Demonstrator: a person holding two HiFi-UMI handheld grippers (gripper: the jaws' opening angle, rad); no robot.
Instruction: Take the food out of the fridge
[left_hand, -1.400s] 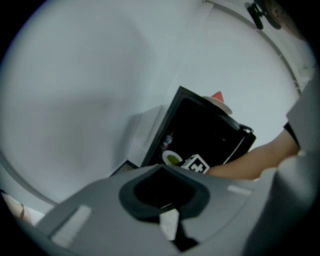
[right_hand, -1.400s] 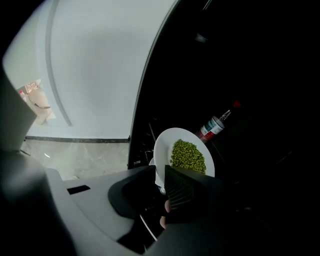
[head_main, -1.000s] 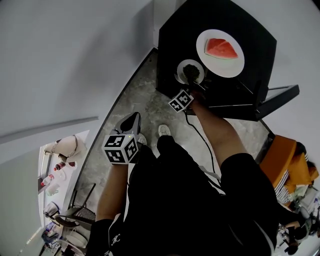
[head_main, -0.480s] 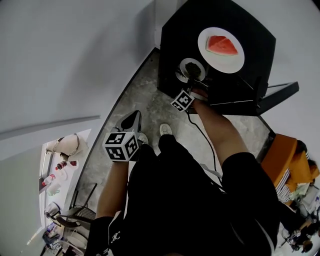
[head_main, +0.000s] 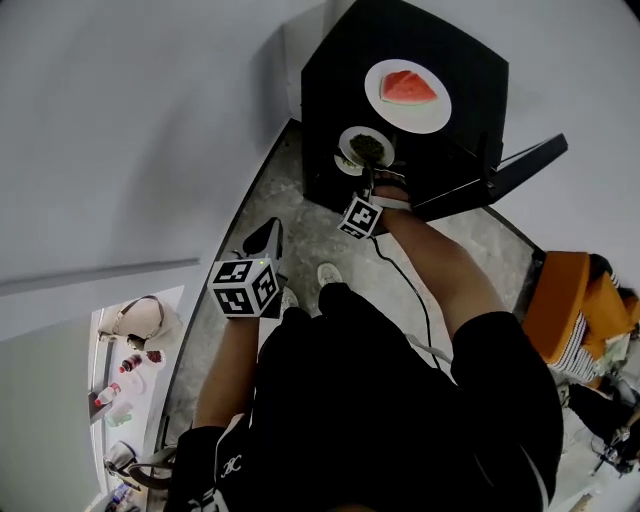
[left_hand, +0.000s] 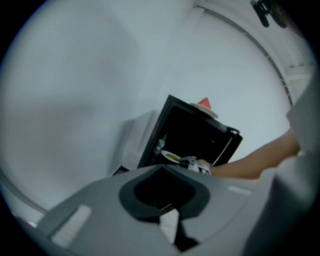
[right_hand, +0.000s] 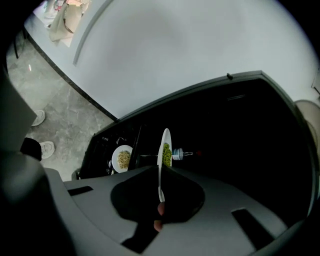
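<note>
My right gripper (right_hand: 160, 186) has just been closing its jaws, and they now pinch the rim of the plate of greens (right_hand: 164, 149), which stands edge-on at the centre of the right gripper view. In the head view that plate shows at upper centre, by the black fridge's (head_main: 330, 80) near edge, just below the watermelon plate (head_main: 432, 112) on the fridge's top. A plate of noodles (right_hand: 122, 158) and a bottle (right_hand: 181, 153) sit inside the fridge. My left gripper (head_main: 266, 236), left of centre, has its jaws together on nothing, well apart from the fridge.
</note>
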